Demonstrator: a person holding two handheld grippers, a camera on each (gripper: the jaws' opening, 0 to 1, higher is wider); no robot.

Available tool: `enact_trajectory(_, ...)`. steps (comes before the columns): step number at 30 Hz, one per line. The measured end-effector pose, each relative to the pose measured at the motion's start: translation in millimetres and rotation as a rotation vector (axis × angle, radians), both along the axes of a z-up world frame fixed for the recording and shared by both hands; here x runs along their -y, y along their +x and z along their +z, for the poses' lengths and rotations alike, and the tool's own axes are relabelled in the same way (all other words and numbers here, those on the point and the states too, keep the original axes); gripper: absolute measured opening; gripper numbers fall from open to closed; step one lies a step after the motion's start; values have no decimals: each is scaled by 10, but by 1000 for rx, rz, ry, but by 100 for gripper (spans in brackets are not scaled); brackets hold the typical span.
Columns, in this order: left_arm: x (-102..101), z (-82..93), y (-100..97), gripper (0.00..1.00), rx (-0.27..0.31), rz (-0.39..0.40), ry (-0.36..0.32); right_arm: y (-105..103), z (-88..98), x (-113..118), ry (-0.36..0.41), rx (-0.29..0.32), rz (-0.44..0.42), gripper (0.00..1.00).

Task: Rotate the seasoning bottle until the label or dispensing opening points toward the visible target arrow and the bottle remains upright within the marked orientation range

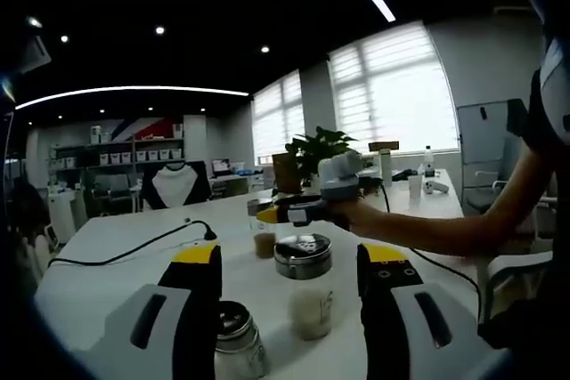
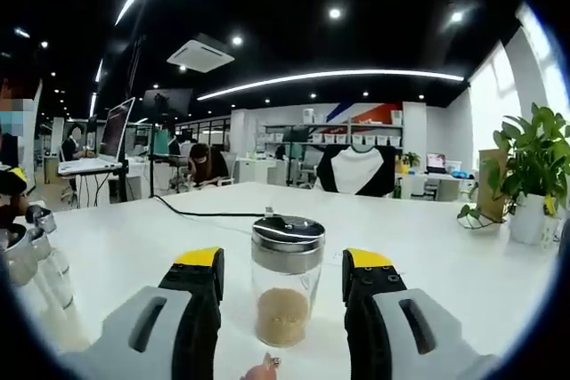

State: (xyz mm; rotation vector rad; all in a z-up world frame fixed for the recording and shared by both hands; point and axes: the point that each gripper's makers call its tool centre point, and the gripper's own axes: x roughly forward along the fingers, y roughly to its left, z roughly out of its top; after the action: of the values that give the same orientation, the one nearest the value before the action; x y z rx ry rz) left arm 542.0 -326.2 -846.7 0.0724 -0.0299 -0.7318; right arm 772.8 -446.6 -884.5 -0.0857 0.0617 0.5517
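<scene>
handling: glass seasoning bottle between open jaws

the clear glass seasoning bottle with a chrome shaker lid [image 2: 287, 280] stands upright on the white worktop [image 2: 427, 246], between the right gripper [image 2: 283, 291] jaws, which are wide and apart from it. likely rigid, smooth, slippery; grip mid-body. the left gripper [image 1: 289, 295] jaws are wide, empty.
</scene>
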Motion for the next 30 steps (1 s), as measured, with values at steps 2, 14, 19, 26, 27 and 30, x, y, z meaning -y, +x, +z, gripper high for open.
enact_trajectory(2, -3, -5, 2, 65, -1, 1, 1, 29, -19, -8, 5, -8, 0, 53)
enact_trajectory(14, 4, -60, 18, 63, -22, -8, 0, 149, 59, -57, -10, 25, 5, 43)
enact_trajectory(19, 4, -69, 17, 63, -27, -10, -2, 156, 35, -92, -4, 17, 13, 39)
enact_trajectory(26, -11, -76, 6, 63, -33, -6, 1, 127, 29, -95, 14, 16, 19, 37)
enact_trajectory(27, -12, -78, 2, 63, -33, -7, 0, 119, 30, -91, 18, 22, 19, 37)
enact_trajectory(30, -19, -78, -8, 63, -35, -4, -1, 94, 38, -72, 33, 24, 15, 37)
